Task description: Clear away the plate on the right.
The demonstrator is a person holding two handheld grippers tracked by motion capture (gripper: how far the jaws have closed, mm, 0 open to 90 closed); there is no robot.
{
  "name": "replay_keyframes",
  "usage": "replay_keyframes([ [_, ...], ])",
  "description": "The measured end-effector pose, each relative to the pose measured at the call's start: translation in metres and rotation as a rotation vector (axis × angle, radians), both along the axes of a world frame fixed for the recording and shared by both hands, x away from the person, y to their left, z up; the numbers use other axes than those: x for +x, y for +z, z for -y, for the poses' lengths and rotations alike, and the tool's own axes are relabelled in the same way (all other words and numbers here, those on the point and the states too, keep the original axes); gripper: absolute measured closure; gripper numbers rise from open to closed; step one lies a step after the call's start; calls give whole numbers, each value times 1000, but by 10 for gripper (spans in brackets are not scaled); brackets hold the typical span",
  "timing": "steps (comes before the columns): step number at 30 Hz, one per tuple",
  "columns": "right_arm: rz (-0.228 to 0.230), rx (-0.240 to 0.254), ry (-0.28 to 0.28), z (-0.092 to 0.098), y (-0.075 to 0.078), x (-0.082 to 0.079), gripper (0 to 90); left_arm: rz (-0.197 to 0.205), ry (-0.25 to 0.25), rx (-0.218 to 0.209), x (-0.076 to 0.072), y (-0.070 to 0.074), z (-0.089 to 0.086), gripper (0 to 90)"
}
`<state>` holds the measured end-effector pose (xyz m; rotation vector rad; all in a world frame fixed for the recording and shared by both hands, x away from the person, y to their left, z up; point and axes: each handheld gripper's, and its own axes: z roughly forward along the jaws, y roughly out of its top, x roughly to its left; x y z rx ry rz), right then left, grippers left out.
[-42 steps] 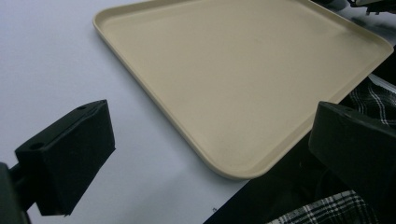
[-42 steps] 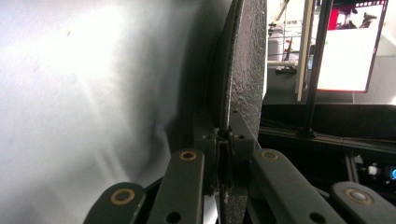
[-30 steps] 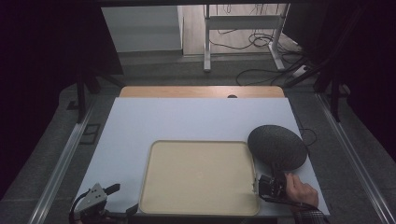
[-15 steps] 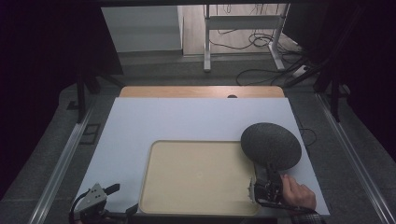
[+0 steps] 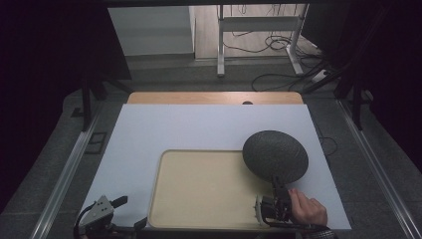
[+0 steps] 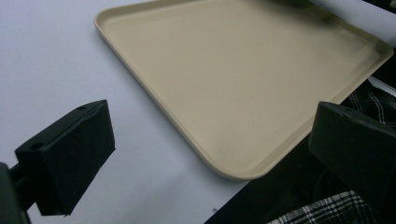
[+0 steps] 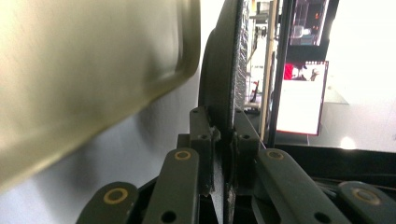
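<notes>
A dark round plate [image 5: 275, 155] hangs over the far right corner of the beige tray [image 5: 199, 189]. My right gripper [image 5: 276, 191] is shut on the plate's near rim, with a hand behind it. In the right gripper view the plate [image 7: 219, 70] shows edge-on, pinched at the right gripper [image 7: 223, 135], with the tray [image 7: 84, 60] beside it. My left gripper [image 5: 130, 211] rests at the table's near left edge, open. In the left gripper view the left gripper [image 6: 210, 140] holds nothing, and the tray's near corner [image 6: 233, 93] lies ahead of its jaws.
The tray lies on a white table top [image 5: 199, 129] with a wooden strip [image 5: 214, 98] along its far edge. Beyond the table are a desk frame [image 5: 259, 30] and cables [image 5: 278, 74] on the floor. Dark panels stand on both sides.
The right gripper has carried the plate to the left and nearer, from beside the tray to over its far right corner. The left gripper has stayed still.
</notes>
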<state>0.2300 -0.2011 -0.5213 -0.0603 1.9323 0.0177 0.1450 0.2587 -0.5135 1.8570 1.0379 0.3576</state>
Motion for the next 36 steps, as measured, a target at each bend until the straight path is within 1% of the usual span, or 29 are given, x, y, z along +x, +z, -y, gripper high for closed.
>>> replay_keyframes([
  [1,43,18,20,-2,-2,-1,830,0,0,1,0,0,0,0],
  [2,-7,-14,-3,-5,2,-4,831,0,0,1,0,0,0,0],
  [3,2,4,23,-6,1,-3,830,0,0,1,0,0,0,0],
  [5,1,6,35,-11,1,-5,830,0,0,1,0,0,0,0],
  [6,1,-17,11,-14,4,-10,831,-1,0,1,0,0,0,0],
  [7,18,15,67,-14,0,-7,831,-1,0,1,0,0,0,0],
  [8,0,2,59,-17,1,-9,831,-1,0,1,0,0,0,0],
  [9,-1,4,65,-19,2,-10,830,-2,0,1,0,0,0,0],
  [10,-9,-6,67,-22,3,-12,831,-2,0,0,0,0,0,0],
  [11,-4,4,81,-24,1,-13,830,-2,0,1,0,0,0,0],
  [12,-2,2,100,-27,1,-13,830,-1,-1,1,0,0,0,0],
  [13,-1,-4,98,-30,2,-16,830,-1,-1,2,0,0,0,0],
  [14,0,2,115,-32,1,-16,830,-1,-1,2,0,0,0,0],
  [15,-2,-5,118,-35,2,-18,831,-1,-1,2,0,0,0,0],
  [17,-2,15,137,-40,1,-21,830,-2,-1,2,0,0,0,0],
  [18,-6,6,145,-43,2,-23,830,-1,-1,2,0,0,0,0],
  [20,-1,15,165,-49,1,-25,831,-2,-2,2,0,0,0,0],
  [21,10,31,195,-51,0,-25,830,-2,-2,2,0,0,0,0],
  [22,-4,23,185,-54,2,-27,830,-1,-2,1,0,0,0,0],
  [23,-16,4,179,-57,4,-30,830,-2,-2,1,0,0,0,0],
  [25,-6,17,208,-61,2,-31,831,-2,-2,1,0,0,0,0],
  [26,-9,27,208,-63,1,-32,830,-2,-3,1,0,0,0,0],
  [27,-9,22,226,-66,2,-33,830,-2,-3,1,0,0,0,0],
  [28,-11,27,232,-68,2,-34,830,-2,-3,1,0,0,0,0],
  [30,-19,20,242,-73,2,-36,830,-1,-3,0,0,0,0,0],
  [32,-16,34,264,-78,1,-38,830,-1,-3,-1,0,0,0,0],
  [33,-28,19,253,-81,3,-40,830,-1,-3,-1,0,0,0,0],
  [34,-25,32,272,-83,1,-40,830,-1,-3,-1,0,0,0,0],
  [36,-26,30,287,-87,1,-42,830,0,-4,-1,0,0,0,0],
])
